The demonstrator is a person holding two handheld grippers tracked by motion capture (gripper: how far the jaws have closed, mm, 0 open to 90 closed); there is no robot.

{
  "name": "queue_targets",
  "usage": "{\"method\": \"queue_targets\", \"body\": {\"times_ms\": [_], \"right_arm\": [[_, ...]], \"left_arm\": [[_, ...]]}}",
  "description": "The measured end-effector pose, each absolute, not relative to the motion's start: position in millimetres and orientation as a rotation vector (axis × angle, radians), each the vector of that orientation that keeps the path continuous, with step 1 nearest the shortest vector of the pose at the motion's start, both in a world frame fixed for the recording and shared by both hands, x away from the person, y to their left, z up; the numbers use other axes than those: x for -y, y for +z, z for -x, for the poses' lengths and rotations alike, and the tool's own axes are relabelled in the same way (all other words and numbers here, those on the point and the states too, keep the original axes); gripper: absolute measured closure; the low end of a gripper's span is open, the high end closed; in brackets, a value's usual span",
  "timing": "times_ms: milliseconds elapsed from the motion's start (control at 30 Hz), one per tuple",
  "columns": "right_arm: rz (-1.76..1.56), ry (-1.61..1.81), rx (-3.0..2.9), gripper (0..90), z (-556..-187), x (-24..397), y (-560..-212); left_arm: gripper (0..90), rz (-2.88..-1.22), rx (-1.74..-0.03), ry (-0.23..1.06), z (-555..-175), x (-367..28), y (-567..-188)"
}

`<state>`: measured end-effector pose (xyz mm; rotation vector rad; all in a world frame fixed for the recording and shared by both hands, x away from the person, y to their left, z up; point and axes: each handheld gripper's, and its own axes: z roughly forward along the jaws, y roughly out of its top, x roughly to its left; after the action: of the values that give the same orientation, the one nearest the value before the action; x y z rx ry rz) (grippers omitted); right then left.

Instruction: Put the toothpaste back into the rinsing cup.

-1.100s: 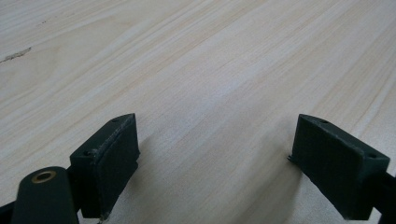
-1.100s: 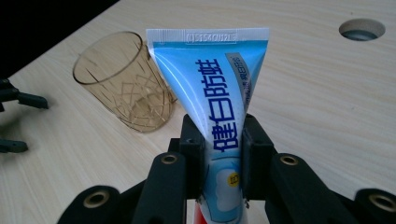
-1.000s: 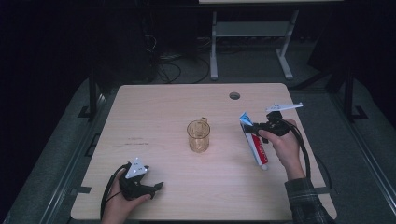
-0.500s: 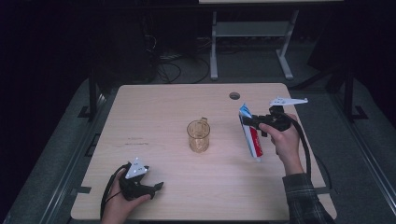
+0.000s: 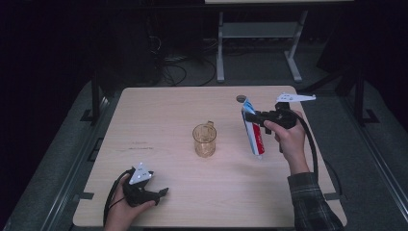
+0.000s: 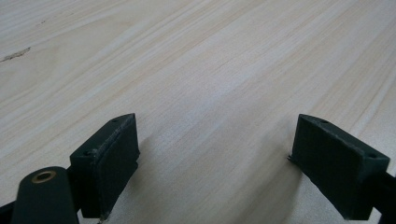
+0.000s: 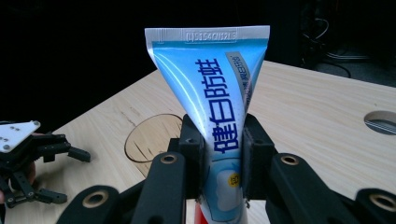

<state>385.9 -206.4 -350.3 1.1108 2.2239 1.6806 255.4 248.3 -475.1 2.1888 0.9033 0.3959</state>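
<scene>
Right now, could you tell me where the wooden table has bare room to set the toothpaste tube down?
The pale wooden table is bare left of the clear amber glass mug, and between the mug and the near edge. The right gripper, clamped on the blue-and-white toothpaste tube, crowds the right side; the left gripper, jaws apart, takes the near-left corner.
</scene>
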Motion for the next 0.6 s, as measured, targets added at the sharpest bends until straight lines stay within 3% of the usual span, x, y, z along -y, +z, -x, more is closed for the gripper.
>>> {"method": "queue_targets", "body": {"times_ms": [600], "right_arm": [[-1.034,1.705,-2.223,73.7,-396.5,183.5,-328.6]], "left_arm": [[13.5,-2.189,-0.897,0.393,-255.3,-248.3,-475.1]]}}
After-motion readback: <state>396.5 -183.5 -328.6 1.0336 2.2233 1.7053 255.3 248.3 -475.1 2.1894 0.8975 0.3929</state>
